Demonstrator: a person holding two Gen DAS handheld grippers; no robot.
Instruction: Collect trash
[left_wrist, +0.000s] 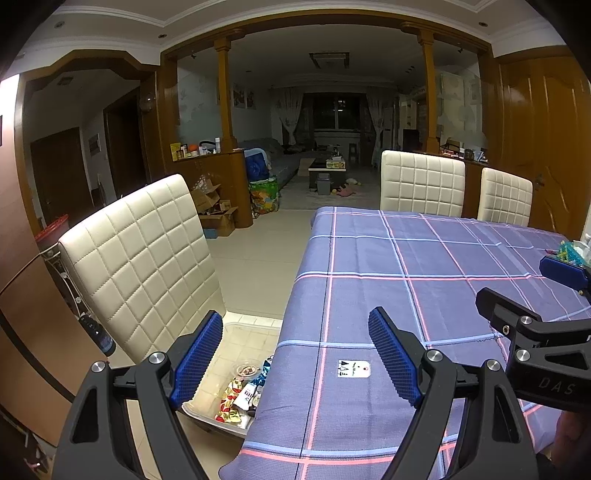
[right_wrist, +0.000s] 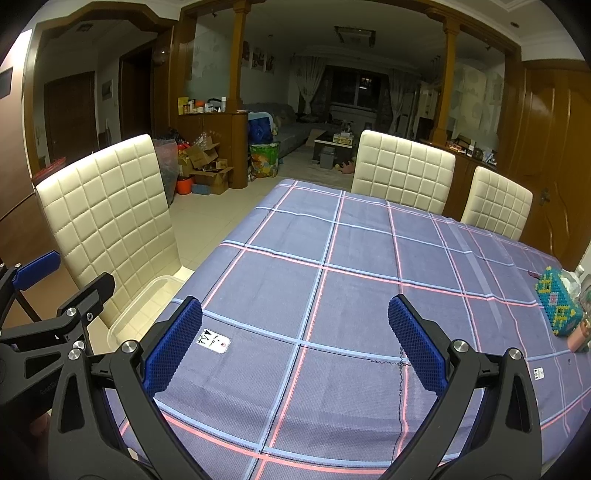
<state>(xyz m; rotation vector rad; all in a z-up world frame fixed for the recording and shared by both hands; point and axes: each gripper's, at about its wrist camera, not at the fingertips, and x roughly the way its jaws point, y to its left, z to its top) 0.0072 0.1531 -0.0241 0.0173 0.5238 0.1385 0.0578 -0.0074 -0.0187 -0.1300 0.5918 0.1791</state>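
Left gripper (left_wrist: 295, 354): you hold it over the near left edge of the counter (left_wrist: 424, 258), tilted downward. Its blue-padded fingers (left_wrist: 195, 358) stand wide apart with nothing between them; one hangs over the bin, the other over the cloth.
Right gripper (right_wrist: 295, 343): you hold it over the near part of the counter, also tilted downward. Its fingers (right_wrist: 417, 347) stand wide apart, and only bare cloth shows between them.
Counter: it wears a purple cloth crossed by pink and pale blue lines. A small white tag (right_wrist: 213, 340) lies on the cloth near your right gripper's left finger.
Trash (left_wrist: 242, 393): your wrappers, red-and-gold and dark printed ones, plus a round clear lid, lie together in the near corner of the bin, just beside the counter's edge.
Bin (left_wrist: 251, 326): a clear plastic tub, it sits on the seat of the cream quilted chair (left_wrist: 144, 266), tucked against the left side of the counter.
Beaded box (right_wrist: 559, 304): a blue, green and yellow one, it stands at the far right edge of the counter, well apart from both of your grippers.
Far chairs (right_wrist: 402, 173): two more cream quilted chairs stand at the far side of the counter.
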